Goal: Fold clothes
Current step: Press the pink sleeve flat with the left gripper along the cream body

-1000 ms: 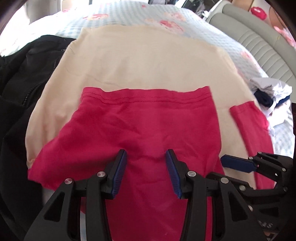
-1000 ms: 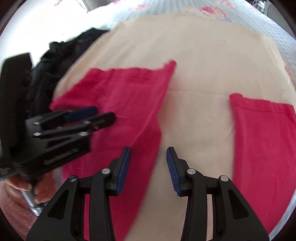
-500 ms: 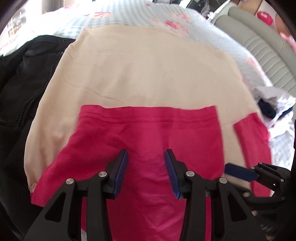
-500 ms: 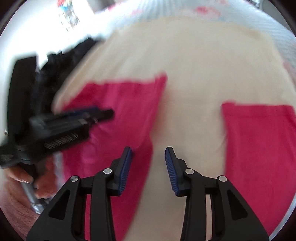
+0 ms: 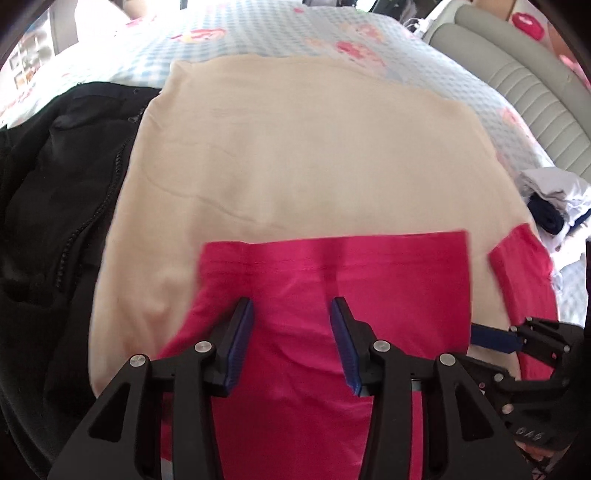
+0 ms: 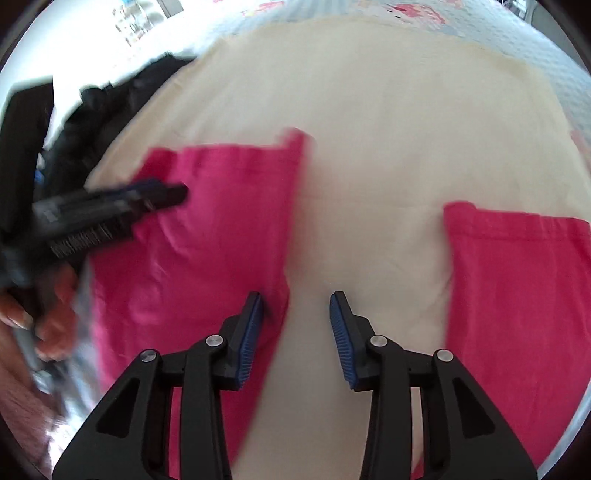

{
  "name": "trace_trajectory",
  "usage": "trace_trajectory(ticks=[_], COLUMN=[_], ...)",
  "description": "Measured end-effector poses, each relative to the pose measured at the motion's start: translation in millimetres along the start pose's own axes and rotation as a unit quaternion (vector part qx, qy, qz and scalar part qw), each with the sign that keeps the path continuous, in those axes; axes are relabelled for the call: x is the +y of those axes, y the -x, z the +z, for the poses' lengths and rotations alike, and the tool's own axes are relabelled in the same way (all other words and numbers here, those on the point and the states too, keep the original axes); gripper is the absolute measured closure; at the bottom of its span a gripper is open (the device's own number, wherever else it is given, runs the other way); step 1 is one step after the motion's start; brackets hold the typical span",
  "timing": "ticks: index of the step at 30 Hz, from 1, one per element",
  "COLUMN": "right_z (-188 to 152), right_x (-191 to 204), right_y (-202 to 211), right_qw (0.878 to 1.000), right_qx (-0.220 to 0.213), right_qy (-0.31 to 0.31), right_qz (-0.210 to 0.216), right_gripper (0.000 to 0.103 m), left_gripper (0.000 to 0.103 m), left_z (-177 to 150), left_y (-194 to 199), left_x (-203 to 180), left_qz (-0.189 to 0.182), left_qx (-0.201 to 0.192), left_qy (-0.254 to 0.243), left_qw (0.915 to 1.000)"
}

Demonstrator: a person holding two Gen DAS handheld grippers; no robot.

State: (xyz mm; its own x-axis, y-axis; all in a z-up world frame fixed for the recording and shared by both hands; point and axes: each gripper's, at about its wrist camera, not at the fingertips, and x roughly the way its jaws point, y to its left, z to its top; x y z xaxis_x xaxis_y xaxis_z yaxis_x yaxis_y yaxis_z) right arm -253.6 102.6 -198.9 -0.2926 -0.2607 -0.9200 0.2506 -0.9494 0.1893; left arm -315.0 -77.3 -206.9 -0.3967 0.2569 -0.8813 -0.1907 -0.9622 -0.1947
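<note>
Both jaws spread, nothing pinched: left gripper (image 5: 291, 339) hangs over the pink garment (image 5: 314, 332), which lies flat on the cream garment (image 5: 295, 147) on the bed (image 5: 295, 33); right gripper (image 6: 297, 332) straddles its inner edge. I'd pinch near the hems, lift evenly and fold without dragging the cream layer. Near end of the pink piece is cut off and the right view is blurred.

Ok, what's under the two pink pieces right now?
Both pink pieces lie on the cream garment, which is spread over a blue checked bedcover. Whatever sits directly beneath the pink cloth is covered.
</note>
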Motion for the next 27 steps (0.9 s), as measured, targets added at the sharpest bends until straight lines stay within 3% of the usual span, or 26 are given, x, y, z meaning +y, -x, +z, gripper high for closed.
trace_trajectory(ticks=[4,6,8,11,13,15,19,22,25,27], right_z=[0,4,8,0,-6,-14,-36,-68,-103,-126], right_x=[-3,-3,-3,-1,1,0,5,1,-12,-20], right_y=[17,20,11,7,15,34,77,105,130,130], right_qw=[0.999,0.999,0.999,1.000,1.000,1.000,0.999,0.999,0.999,0.998], right_qx=[-0.029,-0.042,-0.026,0.004,0.009,0.000,-0.028,-0.042,-0.049,-0.043], right_qy=[-0.017,-0.021,-0.020,-0.014,-0.014,-0.021,-0.019,-0.014,-0.015,-0.026], right_qz=[-0.006,0.000,0.000,-0.016,-0.016,-0.002,0.016,0.002,-0.020,-0.030], right_gripper=[0.065,0.064,0.064,0.064,0.064,0.064,0.064,0.064,0.064,0.064], left_gripper=[0.057,0.055,0.054,0.056,0.053,0.050,0.050,0.050,0.051,0.057], left_z=[9,11,11,10,6,-9,-57,-95,-125,-144], left_y=[19,20,4,0,21,44,66,71,76,80], left_x=[17,14,15,22,13,-5,-46,-60,-66,-69], left_qz=[-0.036,-0.033,0.003,0.014,-0.024,-0.059,-0.055,-0.044,-0.038,-0.035], left_qx=[-0.034,-0.037,-0.005,0.009,-0.020,-0.041,-0.042,-0.027,-0.045,-0.058], left_qy=[0.047,0.038,0.029,0.039,0.048,0.043,-0.004,-0.031,0.008,0.036], left_qw=[0.9977,0.9980,0.9996,0.9991,0.9984,0.9965,0.9976,0.9982,0.9982,0.9971])
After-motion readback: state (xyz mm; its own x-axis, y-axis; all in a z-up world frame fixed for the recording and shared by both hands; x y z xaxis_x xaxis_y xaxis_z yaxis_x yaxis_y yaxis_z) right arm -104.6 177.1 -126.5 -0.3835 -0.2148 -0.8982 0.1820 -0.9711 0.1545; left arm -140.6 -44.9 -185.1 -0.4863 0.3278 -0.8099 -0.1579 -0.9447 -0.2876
